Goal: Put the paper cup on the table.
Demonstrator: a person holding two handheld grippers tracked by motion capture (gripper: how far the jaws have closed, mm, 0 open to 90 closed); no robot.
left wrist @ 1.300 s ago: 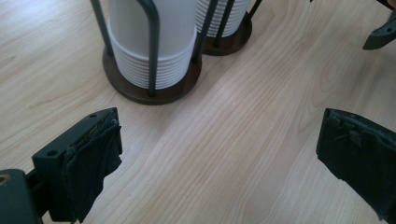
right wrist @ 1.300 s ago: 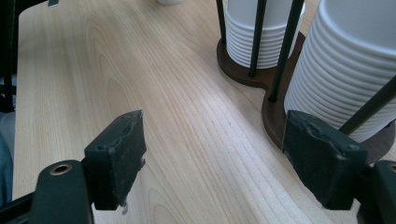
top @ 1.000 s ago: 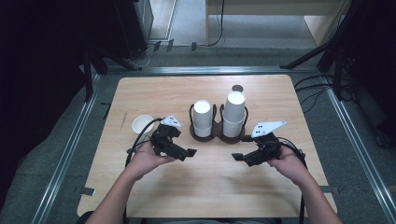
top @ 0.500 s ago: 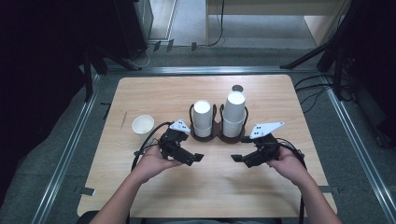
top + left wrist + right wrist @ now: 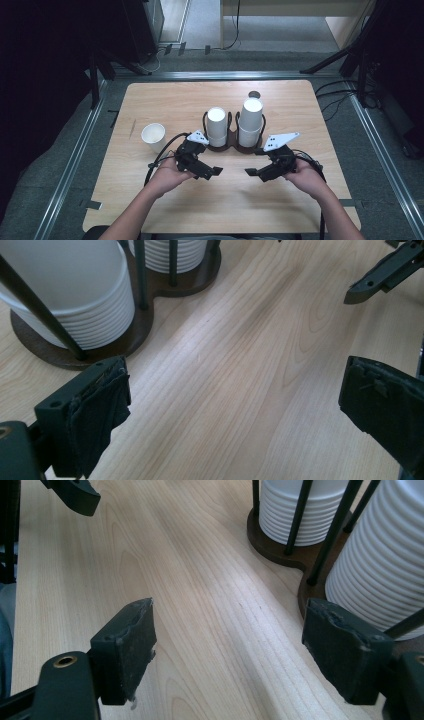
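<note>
Both grippers, left gripper (image 5: 216, 171) and right gripper (image 5: 248, 172), hover spread wide and empty at 6 o'clock of the dark wooden cup rack (image 5: 235, 145) with its white paper cup stacks (image 5: 216, 127), probably lining up a grab.

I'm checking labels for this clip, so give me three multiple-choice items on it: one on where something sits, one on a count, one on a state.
1. Where is the single paper cup?
A. On the table to the left of the cup holder
B. Inside the cup holder
C. Between the left gripper's jaws

2. How many cup stacks stand in the cup holder?
A. One
B. Two
C. Four

3. How do the left gripper and the right gripper stand?
A. Both shut on cups
B. One open, one shut
C. Both open and holding nothing

Answers:
1 A: the high view shows it upright on the table, apart from the holder.
2 B: a shorter stack and a taller stack stand side by side.
3 C: each gripper view shows jaws wide apart over bare wood.
</note>
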